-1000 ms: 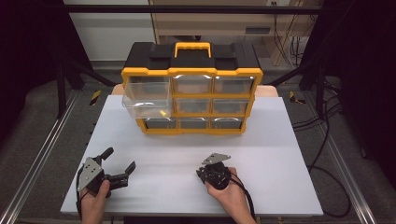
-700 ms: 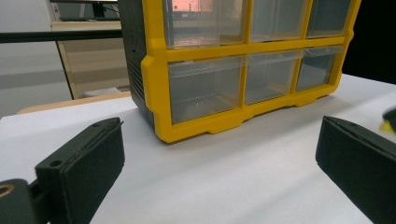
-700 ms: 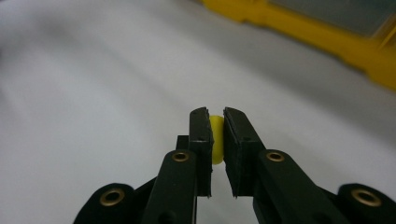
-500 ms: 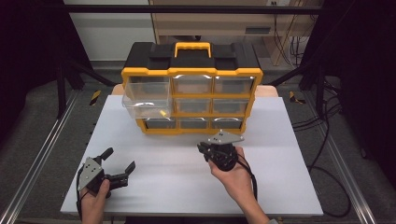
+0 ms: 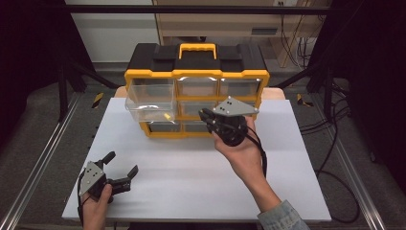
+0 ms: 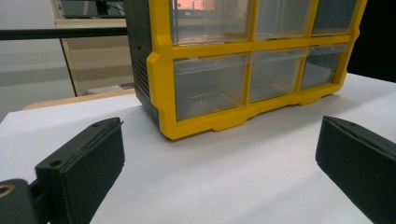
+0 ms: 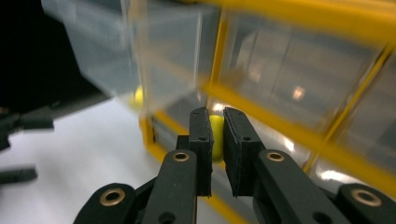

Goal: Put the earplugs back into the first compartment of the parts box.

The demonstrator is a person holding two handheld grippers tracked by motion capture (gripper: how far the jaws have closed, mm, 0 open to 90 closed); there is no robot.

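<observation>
Right tongs (image 7: 217, 133) grip a small yellow piece (image 7: 216, 135), held just before the yellow drawer organizer (image 5: 196, 72) and its pulled-out clear drawer (image 5: 149, 103). Left tongs (image 5: 119, 167) gape wide, low over the white desk (image 5: 191, 177), well short of the organizer.

organizer (image 5: 196, 62): 1 | drawers: 9 | tools (image 5: 122, 176): 2 | table (image 5: 191, 182): 1

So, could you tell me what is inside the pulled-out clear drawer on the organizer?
One small yellow object lies near the front of the pulled-out drawer. The clear walls glare, so anything else at the back cannot be made out.
</observation>
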